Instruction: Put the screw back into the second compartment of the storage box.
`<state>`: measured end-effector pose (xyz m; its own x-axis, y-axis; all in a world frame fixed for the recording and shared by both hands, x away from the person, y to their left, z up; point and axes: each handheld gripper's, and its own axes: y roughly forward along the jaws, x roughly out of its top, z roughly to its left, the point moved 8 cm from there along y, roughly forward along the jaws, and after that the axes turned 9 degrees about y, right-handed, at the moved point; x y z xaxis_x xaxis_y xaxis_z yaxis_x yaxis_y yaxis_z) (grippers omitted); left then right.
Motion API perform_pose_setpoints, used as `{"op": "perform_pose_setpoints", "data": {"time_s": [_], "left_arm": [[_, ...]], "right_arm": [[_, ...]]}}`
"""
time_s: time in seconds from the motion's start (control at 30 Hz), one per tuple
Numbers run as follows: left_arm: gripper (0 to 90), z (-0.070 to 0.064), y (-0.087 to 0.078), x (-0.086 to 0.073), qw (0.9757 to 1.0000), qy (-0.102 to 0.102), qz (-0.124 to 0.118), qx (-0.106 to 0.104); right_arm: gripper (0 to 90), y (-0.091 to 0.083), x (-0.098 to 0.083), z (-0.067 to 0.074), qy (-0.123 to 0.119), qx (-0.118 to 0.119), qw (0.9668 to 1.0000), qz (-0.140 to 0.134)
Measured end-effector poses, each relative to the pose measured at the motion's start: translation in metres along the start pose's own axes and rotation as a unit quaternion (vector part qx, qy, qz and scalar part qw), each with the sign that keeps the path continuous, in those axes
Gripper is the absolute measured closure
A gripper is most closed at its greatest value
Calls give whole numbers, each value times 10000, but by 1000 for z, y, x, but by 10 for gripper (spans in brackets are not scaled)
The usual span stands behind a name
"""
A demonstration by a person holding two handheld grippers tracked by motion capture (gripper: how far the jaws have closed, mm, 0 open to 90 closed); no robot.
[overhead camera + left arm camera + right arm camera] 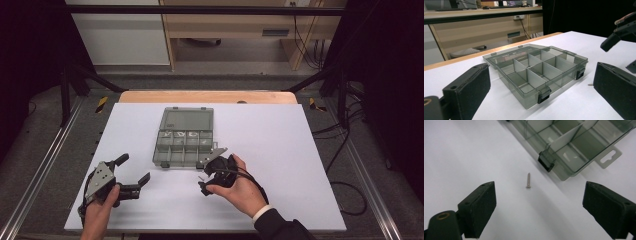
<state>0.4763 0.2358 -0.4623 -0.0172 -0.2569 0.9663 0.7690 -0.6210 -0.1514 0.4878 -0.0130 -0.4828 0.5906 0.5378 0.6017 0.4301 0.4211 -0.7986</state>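
Observation:
A grey see-through compartment box (182,145) lies open in the middle of the white table top, its lid (187,119) folded back flat. Small pale parts lie in its rear row of compartments. A single small screw (528,180) lies on the table just off the box's front right corner, beside a black latch (546,161). My right gripper (204,176) hovers over that spot with its jaws wide apart; the screw lies ahead of the gap, untouched. My left gripper (134,168) stands open at the front left, pointing at the box (536,72), with nothing between its pads.
The white board (280,150) covers a wooden table. A metal frame and cables (345,150) run along the right side. The box's pale hang tab (607,158) sticks out at its right corner. The right gripper (621,30) shows in the left gripper view's upper right.

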Motion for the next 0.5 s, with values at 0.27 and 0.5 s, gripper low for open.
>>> {"op": "perform_pose_setpoints", "data": {"time_s": [0.27, 0.5], "left_arm": [[8, -1, 1, 0, 10000, 11, 8, -19], [8, 1, 0, 0, 10000, 16, 3, 30]], "right_arm": [[296, 7, -9, 2, -10, -89, 9998, 196], [490, 18, -13, 8, -87, 6, 9992, 401]]}}
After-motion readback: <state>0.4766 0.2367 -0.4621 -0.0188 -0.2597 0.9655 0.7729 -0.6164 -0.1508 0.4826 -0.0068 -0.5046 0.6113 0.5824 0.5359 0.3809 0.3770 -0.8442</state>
